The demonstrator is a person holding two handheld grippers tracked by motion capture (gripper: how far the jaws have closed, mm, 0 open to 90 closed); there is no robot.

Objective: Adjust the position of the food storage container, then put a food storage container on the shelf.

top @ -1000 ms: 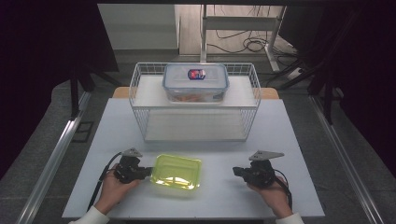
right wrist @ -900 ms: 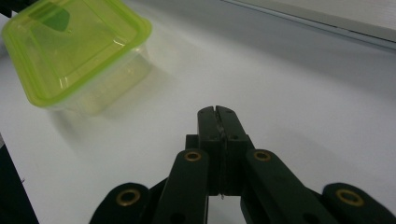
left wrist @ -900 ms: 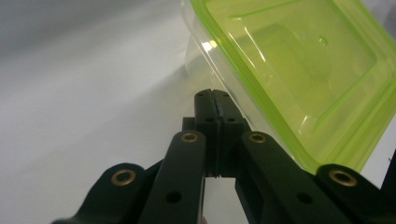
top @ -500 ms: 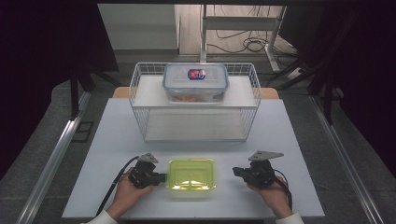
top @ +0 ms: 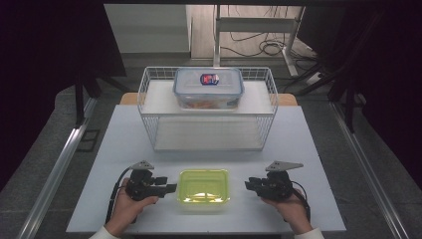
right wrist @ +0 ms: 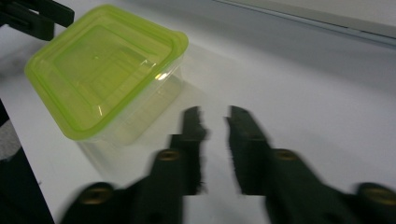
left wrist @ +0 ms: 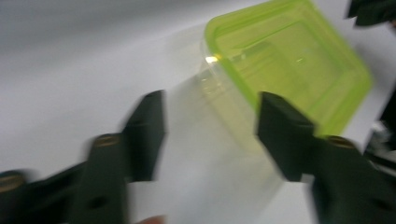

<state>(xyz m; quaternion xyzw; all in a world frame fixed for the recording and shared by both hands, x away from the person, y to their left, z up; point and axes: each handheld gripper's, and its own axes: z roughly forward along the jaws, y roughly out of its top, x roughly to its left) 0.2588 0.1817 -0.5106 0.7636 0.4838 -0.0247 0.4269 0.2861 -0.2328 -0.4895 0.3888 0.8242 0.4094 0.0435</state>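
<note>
A clear box with a lime-green lid (top: 204,185) rests on the white table (top: 318,149) near its front edge, between my two grippers. My left gripper (top: 168,188) lies just left of the box, its jaws just opened; in the left gripper view the left gripper (left wrist: 210,116) stands open on bare table, with the box (left wrist: 289,65) ahead and to the right, close to one jaw. My right gripper (top: 247,184) sits a short way right of the box. Its jaws have just parted to a narrow gap, and the right gripper (right wrist: 212,116) holds nothing, the box (right wrist: 102,65) lying off to its upper left.
A white wire basket (top: 149,119) stands at the back middle of the table, holding a clear food container with a blue-rimmed lid (top: 209,87). A metal rail (top: 59,164) runs along the left of the table, and cables (top: 259,47) lie on the floor behind.
The green-lidded box has slid to the right with the left gripper. The left gripper has since let go and drawn back a little to the left. The right hand has stayed put.
</note>
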